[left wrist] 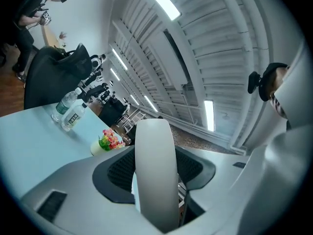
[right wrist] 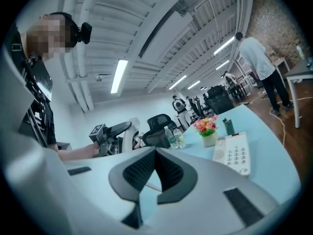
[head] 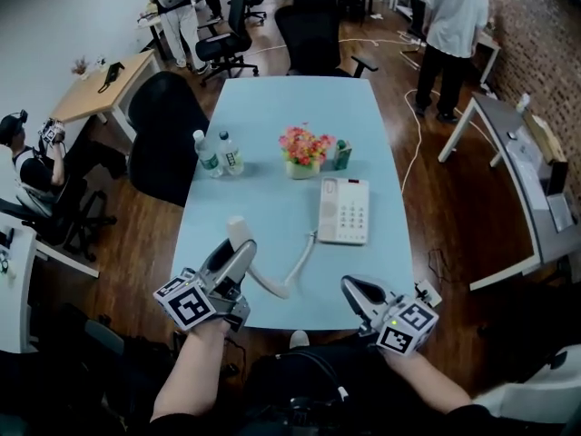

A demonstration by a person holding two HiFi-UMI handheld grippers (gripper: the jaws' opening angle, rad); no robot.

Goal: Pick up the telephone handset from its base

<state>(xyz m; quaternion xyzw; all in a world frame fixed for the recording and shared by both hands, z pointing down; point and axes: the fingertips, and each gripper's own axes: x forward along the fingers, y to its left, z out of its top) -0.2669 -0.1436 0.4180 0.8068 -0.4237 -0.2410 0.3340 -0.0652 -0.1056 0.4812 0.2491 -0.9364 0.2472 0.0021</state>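
Observation:
The white telephone base [head: 344, 210] lies flat on the light blue table [head: 272, 143], right of centre, its cradle side bare. My left gripper [head: 238, 251] is shut on the white handset [head: 239, 234], which it holds lifted above the table's near left part. The handset [left wrist: 156, 170] stands upright between the left gripper's [left wrist: 156, 190] jaws. A pale coiled cord [head: 292, 271] sags from the handset to the base. My right gripper [head: 356, 289] hovers at the table's near edge, shut and holding nothing. Seen from the right gripper [right wrist: 155, 153], the base [right wrist: 234, 153] and the raised handset [right wrist: 128, 132] both show.
Two water bottles [head: 218, 154] stand at the table's left middle. A pot of flowers [head: 304, 151] and a small green box [head: 341, 155] sit just beyond the base. Black office chairs [head: 168, 134] ring the table. A person [head: 451, 34] stands at the far right.

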